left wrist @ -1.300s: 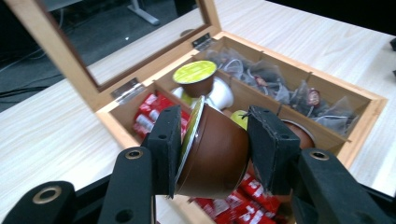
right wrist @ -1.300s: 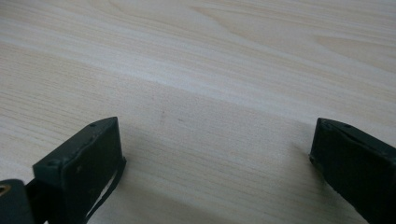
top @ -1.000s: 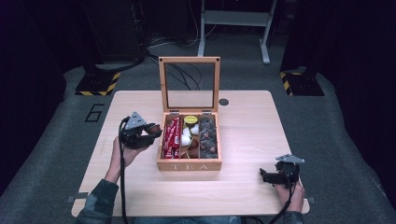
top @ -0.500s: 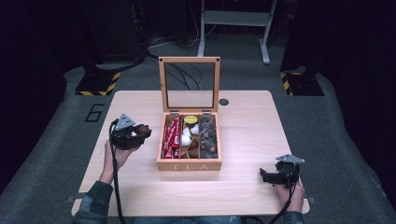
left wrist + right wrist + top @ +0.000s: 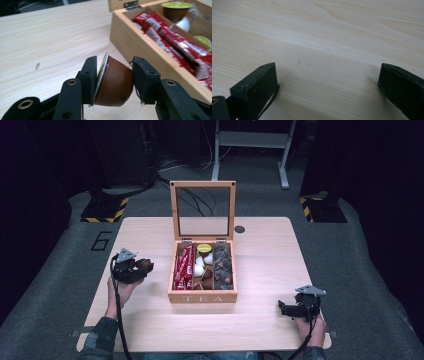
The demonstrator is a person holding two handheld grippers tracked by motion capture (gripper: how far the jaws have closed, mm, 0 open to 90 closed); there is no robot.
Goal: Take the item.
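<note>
Left gripper (image 5: 114,82) is clamped on a brown plastic coffee capsule with a pale green foil lid (image 5: 113,82): one pad on the foil face, the other on the domed base, so the capsule sits sideways between the jaws, lid edge up. In the high view that gripper (image 5: 145,266) hangs over the light wooden table (image 5: 150,320), left of the open wooden tea box with a glass-panelled lid (image 5: 202,296) and apart from its wall. Box contents: red sachets (image 5: 184,266) in the left bay, more capsules and small white pots (image 5: 202,265) in the middle, dark wrapped bags (image 5: 223,267) on the right. Right gripper (image 5: 328,82) is idle, jaws spread wide with bare tabletop between them, parked near the table's front right corner (image 5: 295,310). Step, as I read it: capsule is out of the box and being carried, set-down on the table to the left looks likely. Next move needs the wrist rolled so base or foil face meets the wood flat, then lower and release; dropped on edge, the rounded body will roll.
</note>
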